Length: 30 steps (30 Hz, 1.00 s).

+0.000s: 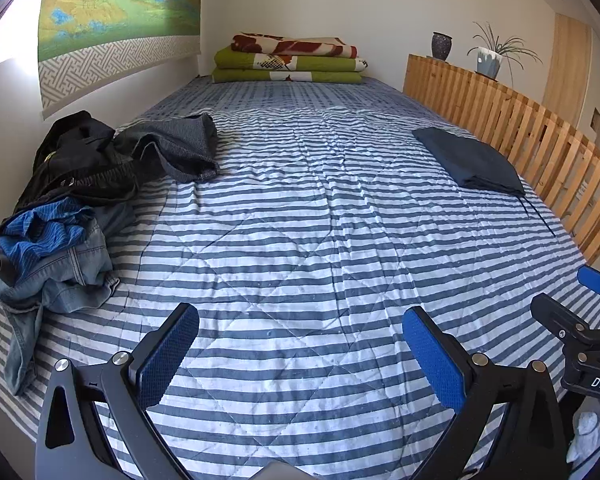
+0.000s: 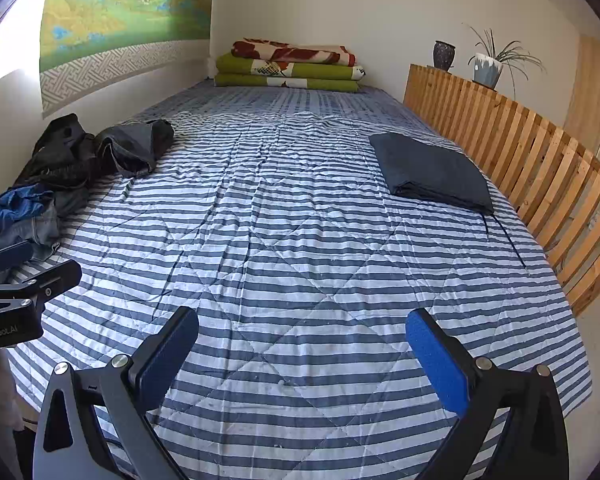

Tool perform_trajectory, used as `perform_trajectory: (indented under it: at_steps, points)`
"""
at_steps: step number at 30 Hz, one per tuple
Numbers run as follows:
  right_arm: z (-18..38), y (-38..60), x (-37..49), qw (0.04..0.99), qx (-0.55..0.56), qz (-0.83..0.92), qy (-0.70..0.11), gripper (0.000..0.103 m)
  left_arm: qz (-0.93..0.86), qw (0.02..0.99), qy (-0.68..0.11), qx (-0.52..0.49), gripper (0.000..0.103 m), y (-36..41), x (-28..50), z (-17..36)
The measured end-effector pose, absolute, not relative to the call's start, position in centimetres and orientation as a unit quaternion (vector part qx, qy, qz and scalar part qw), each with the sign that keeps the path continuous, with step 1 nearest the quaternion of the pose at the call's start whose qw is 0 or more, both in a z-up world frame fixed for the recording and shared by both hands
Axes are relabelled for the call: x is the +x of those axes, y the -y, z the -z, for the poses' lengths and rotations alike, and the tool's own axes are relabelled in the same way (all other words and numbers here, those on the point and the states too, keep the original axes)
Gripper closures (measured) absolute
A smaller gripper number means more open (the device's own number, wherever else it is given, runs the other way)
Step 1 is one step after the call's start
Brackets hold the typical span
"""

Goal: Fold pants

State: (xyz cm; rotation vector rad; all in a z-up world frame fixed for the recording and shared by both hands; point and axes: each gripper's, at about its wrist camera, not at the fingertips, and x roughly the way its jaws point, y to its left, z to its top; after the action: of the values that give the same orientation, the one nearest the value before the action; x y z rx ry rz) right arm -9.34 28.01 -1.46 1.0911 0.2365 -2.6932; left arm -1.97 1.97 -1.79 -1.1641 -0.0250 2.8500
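A heap of unfolded pants lies along the bed's left side: blue jeans with a blue striped garment [image 1: 48, 256] [image 2: 24, 216] nearest, black pants [image 1: 76, 160] [image 2: 60, 156] behind, dark grey pants [image 1: 176, 144] [image 2: 136, 144] farthest. One dark navy folded pair [image 1: 468, 160] [image 2: 432, 168] rests at the right by the slats. My left gripper [image 1: 300, 320] hovers open over the near quilt, nothing between its blue pads. My right gripper [image 2: 302, 322] is open too, beside it on the right; each shows at the edge of the other's view.
A blue-and-white striped quilt [image 1: 300, 216] [image 2: 292, 208] covers the bed. Folded green and red blankets [image 1: 288, 60] [image 2: 288, 68] are stacked at the far end. A wooden slatted rail [image 1: 520, 136] [image 2: 532, 156] bounds the right side, with a vase and a potted plant on it. A wall is on the left.
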Motion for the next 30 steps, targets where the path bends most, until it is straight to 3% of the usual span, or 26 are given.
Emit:
perform_trajectory:
  at_steps: [30]
  points:
    - [1.87, -28.5, -9.59, 0.115, 0.38, 0.915, -0.07, 0.001, -0.924, 0.027, 0.004, -0.383, 0.0, -2.14, -2.53, 2.3]
